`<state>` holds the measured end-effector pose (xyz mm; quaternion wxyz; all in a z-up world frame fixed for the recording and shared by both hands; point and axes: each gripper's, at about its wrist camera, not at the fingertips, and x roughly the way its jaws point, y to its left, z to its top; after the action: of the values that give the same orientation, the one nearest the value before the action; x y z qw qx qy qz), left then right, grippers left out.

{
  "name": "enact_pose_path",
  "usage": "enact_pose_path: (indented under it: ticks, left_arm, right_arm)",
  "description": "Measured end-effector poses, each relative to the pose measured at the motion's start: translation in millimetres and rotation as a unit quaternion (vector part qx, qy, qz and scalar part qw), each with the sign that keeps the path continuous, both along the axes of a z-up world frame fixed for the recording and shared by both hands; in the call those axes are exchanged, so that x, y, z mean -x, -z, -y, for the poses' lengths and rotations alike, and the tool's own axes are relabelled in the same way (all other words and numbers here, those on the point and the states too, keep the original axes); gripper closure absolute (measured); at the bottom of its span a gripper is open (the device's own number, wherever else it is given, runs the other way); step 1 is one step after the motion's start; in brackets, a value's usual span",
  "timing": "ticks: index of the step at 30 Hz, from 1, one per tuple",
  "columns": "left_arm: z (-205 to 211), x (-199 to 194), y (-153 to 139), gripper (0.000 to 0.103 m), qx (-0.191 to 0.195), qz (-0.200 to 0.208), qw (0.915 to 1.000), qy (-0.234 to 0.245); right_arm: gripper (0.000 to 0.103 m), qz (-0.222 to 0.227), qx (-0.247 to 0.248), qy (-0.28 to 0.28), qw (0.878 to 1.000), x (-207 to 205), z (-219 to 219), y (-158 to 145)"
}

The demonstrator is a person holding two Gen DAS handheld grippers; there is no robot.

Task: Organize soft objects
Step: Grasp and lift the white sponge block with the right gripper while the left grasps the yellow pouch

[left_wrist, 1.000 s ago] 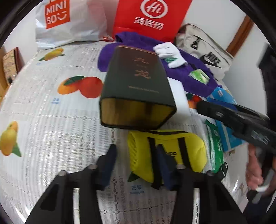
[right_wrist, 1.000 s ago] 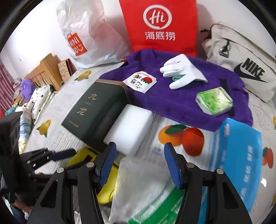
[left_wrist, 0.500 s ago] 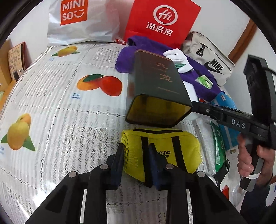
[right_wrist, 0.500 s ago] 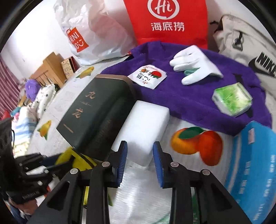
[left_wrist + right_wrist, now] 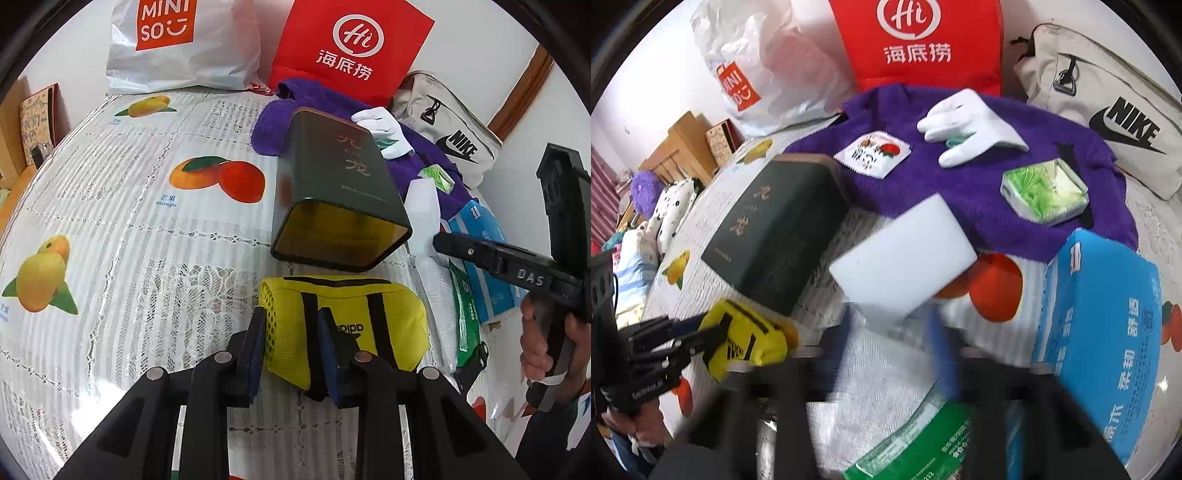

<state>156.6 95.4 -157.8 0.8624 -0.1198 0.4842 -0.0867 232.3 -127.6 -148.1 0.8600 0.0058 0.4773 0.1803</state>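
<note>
My left gripper (image 5: 291,347) is shut on the left end of a yellow adidas pouch (image 5: 347,321), which lies on the fruit-print tablecloth; the pouch also shows in the right wrist view (image 5: 746,343). My right gripper (image 5: 890,332) is blurred; it holds a corner of a white foam block (image 5: 905,254), tilted, with its far corner over a purple towel (image 5: 979,192). A white glove (image 5: 967,125), a green tissue pack (image 5: 1045,192) and a small sachet (image 5: 873,153) lie on the towel.
A dark green tin box (image 5: 332,192) lies just beyond the pouch. A blue tissue pack (image 5: 1104,339) and a green-white wipes pack (image 5: 905,424) lie on the right. A red bag (image 5: 351,48), a Miniso bag (image 5: 177,44) and a Nike bag (image 5: 450,133) stand at the back.
My left gripper closed on the yellow pouch's left end. My right gripper narrowed, took hold of the white foam block and swung it away from the tin box.
</note>
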Motion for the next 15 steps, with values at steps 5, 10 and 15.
enact_pose_path:
  ticks: [5,10,15]
  left_arm:
    - [-0.9,0.1,-0.1,0.076,0.002,-0.002,1.0000,0.002]
    - [-0.8,0.1,-0.4,0.076,0.003,-0.001,1.0000,0.004]
    - [-1.7,-0.7,0.5,0.075,0.006,-0.002,1.0000,0.004]
  right_arm:
    - [0.030,-0.015,-0.033,0.021,0.999,-9.4,-3.4,-0.3]
    - [0.025,-0.030,-0.052,0.051,0.997,-23.7,-3.9,2.4]
    - [0.024,-0.047,-0.055,0.077,0.994,-37.8,-3.5,10.8]
